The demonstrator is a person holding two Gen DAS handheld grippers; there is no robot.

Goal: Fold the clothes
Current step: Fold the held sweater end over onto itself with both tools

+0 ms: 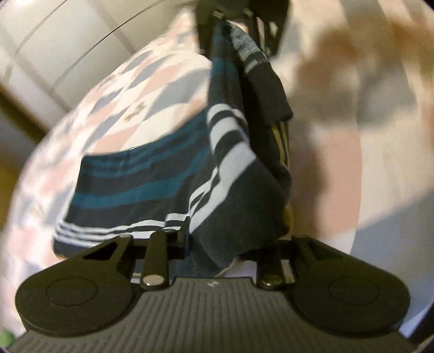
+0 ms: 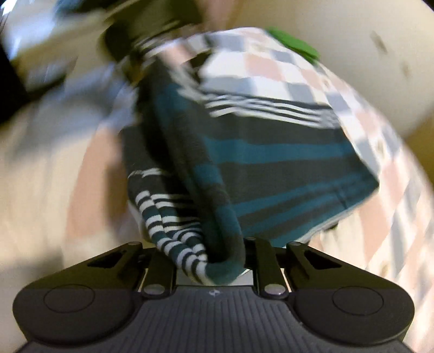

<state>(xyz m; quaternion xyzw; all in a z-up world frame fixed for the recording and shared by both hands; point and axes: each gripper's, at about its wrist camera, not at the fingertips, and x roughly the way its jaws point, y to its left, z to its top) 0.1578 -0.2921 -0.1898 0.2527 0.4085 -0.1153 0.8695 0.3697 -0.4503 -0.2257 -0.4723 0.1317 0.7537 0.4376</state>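
Observation:
A navy garment (image 1: 141, 184) with teal and white stripes hangs stretched between my two grippers above a bed. In the left wrist view my left gripper (image 1: 217, 244) is shut on one bunched end, and the cloth covers its fingertips. The garment rises from there to my right gripper (image 1: 238, 24), a dark shape at the top that pinches the far end. In the right wrist view my right gripper (image 2: 217, 260) is shut on a rolled fold of the striped garment (image 2: 271, 152). The rest slopes away toward the blurred left gripper (image 2: 135, 46). Both views are motion-blurred.
Under the garment lies a bed cover (image 1: 114, 89) checked in pink, grey and white (image 2: 298, 70). A green item (image 2: 295, 43) sits at the bed's far edge. A pale panelled wall (image 1: 40, 49) stands beyond the bed.

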